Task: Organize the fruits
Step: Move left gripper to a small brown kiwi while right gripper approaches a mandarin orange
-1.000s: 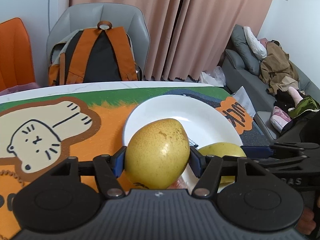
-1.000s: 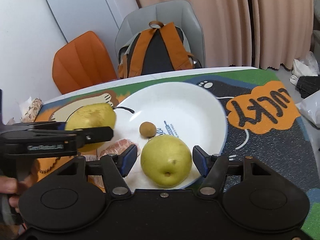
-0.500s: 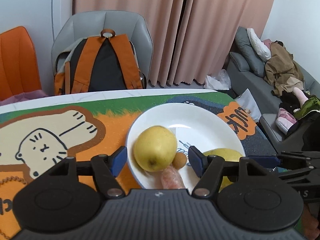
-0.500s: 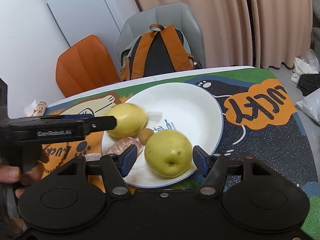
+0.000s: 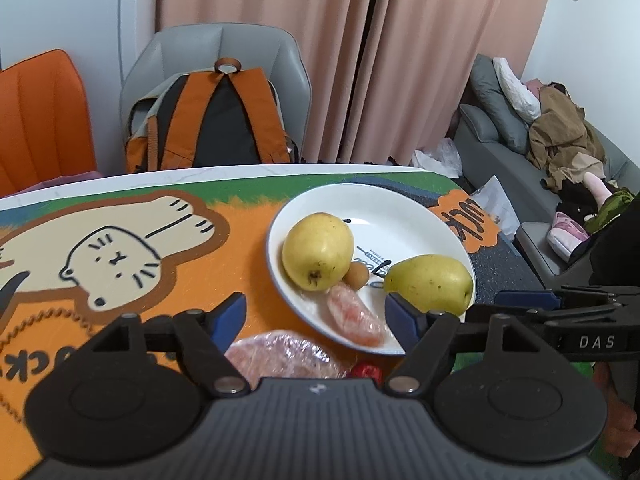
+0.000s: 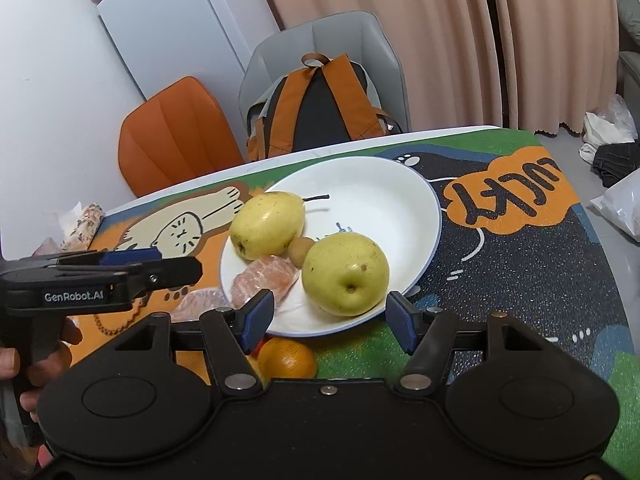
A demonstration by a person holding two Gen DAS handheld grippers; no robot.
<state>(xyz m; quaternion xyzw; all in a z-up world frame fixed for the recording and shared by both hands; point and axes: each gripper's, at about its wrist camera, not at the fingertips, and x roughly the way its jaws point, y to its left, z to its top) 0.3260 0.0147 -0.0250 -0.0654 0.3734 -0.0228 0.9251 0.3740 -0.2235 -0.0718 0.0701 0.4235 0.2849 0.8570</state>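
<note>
Fruit sits together on my white plate (image 6: 420,200), which rests on the cartoon-cat mat (image 5: 120,248) covering the surface. On the plate's left side lies a yellow pear (image 6: 267,225) with its dark stem pointing toward the middle, and touching it is a small brown round fruit (image 6: 301,249). A second yellow-green pear (image 6: 345,274) stands at the near rim, just beside that small fruit. A plastic-wrapped pink citrus segment (image 6: 264,280) lies at the near left edge of the plate.

Off the plate, on the mat, I see another wrapped pink piece (image 5: 280,354), a small red fruit (image 5: 366,370) and an orange (image 6: 287,358), all close under my claws.

My left claw (image 5: 316,314) is spreading apart with nothing between its blue pads; it hangs short of the plate. My right claw (image 6: 328,318) stands open too, its pads either side of the near pear without touching it.

Behind the surface stand a grey chair (image 6: 352,40) carrying an orange and black backpack (image 6: 320,108), an orange chair (image 6: 176,132) and pink curtains (image 5: 360,40).
</note>
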